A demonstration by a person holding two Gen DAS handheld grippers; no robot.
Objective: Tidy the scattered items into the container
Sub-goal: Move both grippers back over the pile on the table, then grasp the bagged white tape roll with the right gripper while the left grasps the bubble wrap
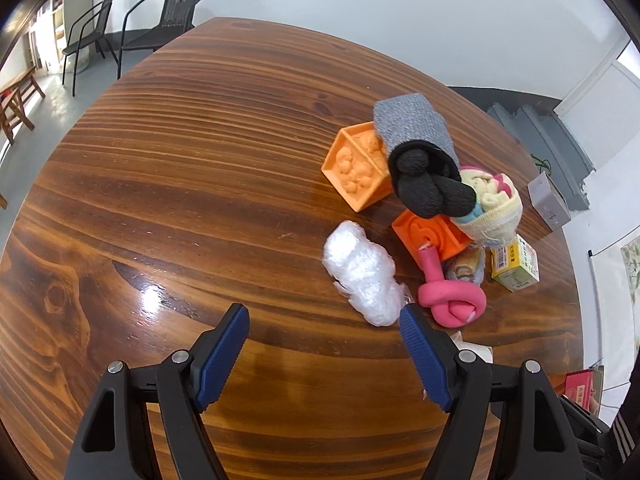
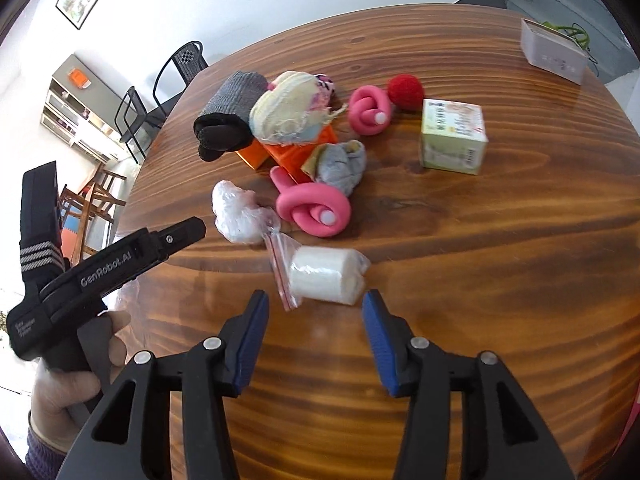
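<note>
My left gripper [image 1: 324, 320] is open and empty above the wooden table [image 1: 200, 160], just short of a crumpled clear plastic wad [image 1: 362, 274]. My right gripper [image 2: 316, 306] is open and empty, its tips on either side of a white roll in a zip bag [image 2: 324, 274]. Scattered items lie in a heap: a pink knotted tube [image 2: 314, 208], a second pink knot [image 2: 368, 110], a grey-black sock roll [image 2: 230, 122], a cream sock bundle [image 2: 290, 110], orange toy blocks [image 1: 358, 166], a red ball [image 2: 406, 91] and a green-yellow box [image 2: 452, 138]. A grey container [image 2: 554, 52] stands at the far edge.
The left gripper's black body [image 2: 108, 264] and the hand holding it show at the left of the right wrist view. Black chairs [image 1: 160, 16] stand beyond the table's far edge. A small grey sock bundle [image 2: 342, 164] lies beside the blocks.
</note>
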